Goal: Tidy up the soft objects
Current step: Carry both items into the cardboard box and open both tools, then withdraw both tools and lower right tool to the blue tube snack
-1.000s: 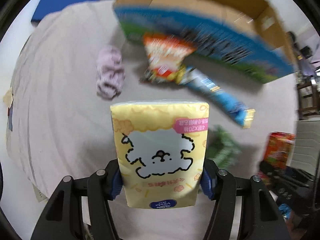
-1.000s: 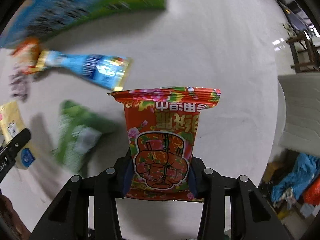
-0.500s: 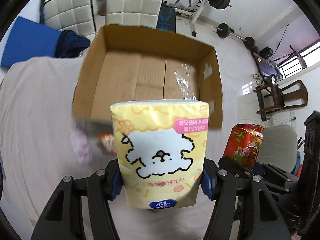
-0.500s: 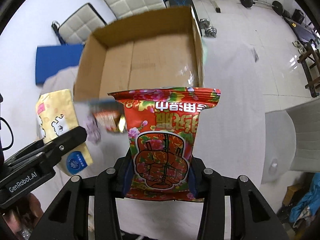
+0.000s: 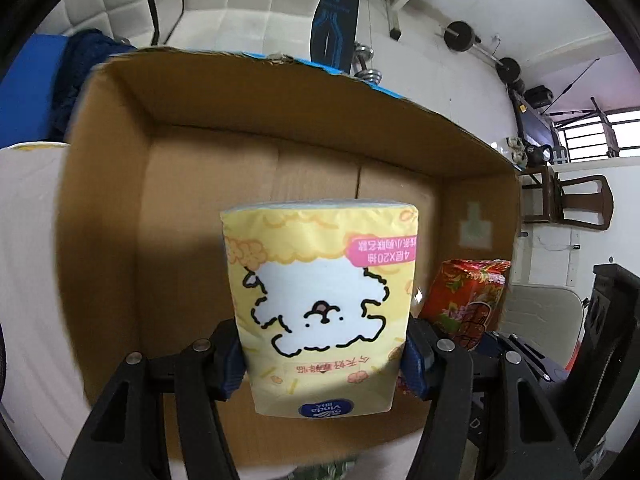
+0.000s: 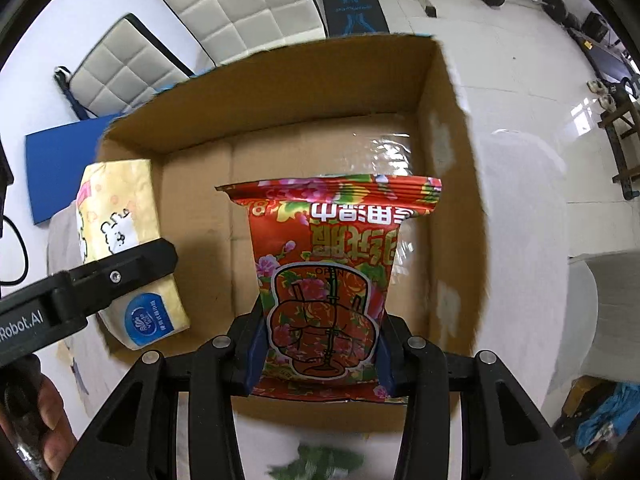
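cardboard box (image 5: 120,208): nothing lay on its floor | left claw (image 5: 324,360) pinched yellow tissue pack (image 5: 320,300) above it | right claw (image 6: 320,344) pinched red packet (image 6: 332,264) above it

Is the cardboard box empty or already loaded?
Empty as far as visible: the cardboard box shows bare floor; the yellow tissue pack and red floral pack are both clamped above it.
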A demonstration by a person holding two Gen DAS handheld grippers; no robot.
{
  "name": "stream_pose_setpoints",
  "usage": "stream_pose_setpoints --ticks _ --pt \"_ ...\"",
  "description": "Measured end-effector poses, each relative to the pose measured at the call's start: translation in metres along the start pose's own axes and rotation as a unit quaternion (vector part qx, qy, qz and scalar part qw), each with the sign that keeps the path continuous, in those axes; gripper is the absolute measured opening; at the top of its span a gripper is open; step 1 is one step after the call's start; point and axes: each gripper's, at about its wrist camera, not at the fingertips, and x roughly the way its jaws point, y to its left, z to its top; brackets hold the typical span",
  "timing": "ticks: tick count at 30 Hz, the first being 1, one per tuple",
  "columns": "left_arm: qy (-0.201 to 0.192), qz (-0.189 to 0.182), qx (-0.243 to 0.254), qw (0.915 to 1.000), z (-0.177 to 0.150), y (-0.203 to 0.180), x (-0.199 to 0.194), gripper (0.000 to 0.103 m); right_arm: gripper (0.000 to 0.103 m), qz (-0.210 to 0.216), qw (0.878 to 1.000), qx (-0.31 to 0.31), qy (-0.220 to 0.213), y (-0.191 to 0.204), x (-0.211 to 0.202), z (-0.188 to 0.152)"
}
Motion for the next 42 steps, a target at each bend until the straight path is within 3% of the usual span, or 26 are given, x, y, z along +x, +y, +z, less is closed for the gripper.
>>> stream_pose_setpoints --ticks 7,17,20,25,28,30,32,40,42 --pt "0.042 -0.010 0.022 0.9988 0.032 -0.003 0.031 0.060 0.046 -0.025 1.000 -0.012 0.012 -0.004 0.033 0.037" --pt "0.064 0.036 0.048 0.9962 0.032 -0.012 0.044 0.060 0.052 -0.030 0.999 -0.007 0.016 0.004 0.031 0.029" --pt "0.056 0.044 0.054 0.9960 0.026 -0.010 0.037 0.071 0.060 -0.040 0.999 -0.014 0.012 0.006 0.024 0.025" --pt "0.021 0.072 0.064 0.9951 0.008 -0.006 0.012 0.093 0.066 -0.058 0.998 -0.018 0.009 0.008 0.010 0.020" --pt "-0.006 0.089 0.072 0.9934 -0.008 -0.004 -0.009 0.100 0.072 -0.055 0.998 -0.016 0.010 0.008 -0.002 0.006" --pt "-0.024 0.100 0.078 0.9916 -0.020 -0.003 -0.020 0.101 0.081 -0.055 0.998 -0.019 0.001 0.009 -0.011 -0.007" --pt "-0.047 0.108 0.082 0.9897 -0.038 0.003 -0.033 0.102 0.103 -0.061 0.998 -0.023 -0.014 0.009 -0.014 -0.012" --pt "-0.106 0.126 0.087 0.9825 -0.097 0.000 -0.074 0.103 0.103 -0.085 0.994 -0.028 -0.055 0.042 -0.057 -0.081" --pt "-0.123 0.129 0.089 0.9800 -0.105 -0.003 -0.082 0.103 0.103 -0.094 0.993 -0.029 -0.065 0.045 -0.052 -0.059"
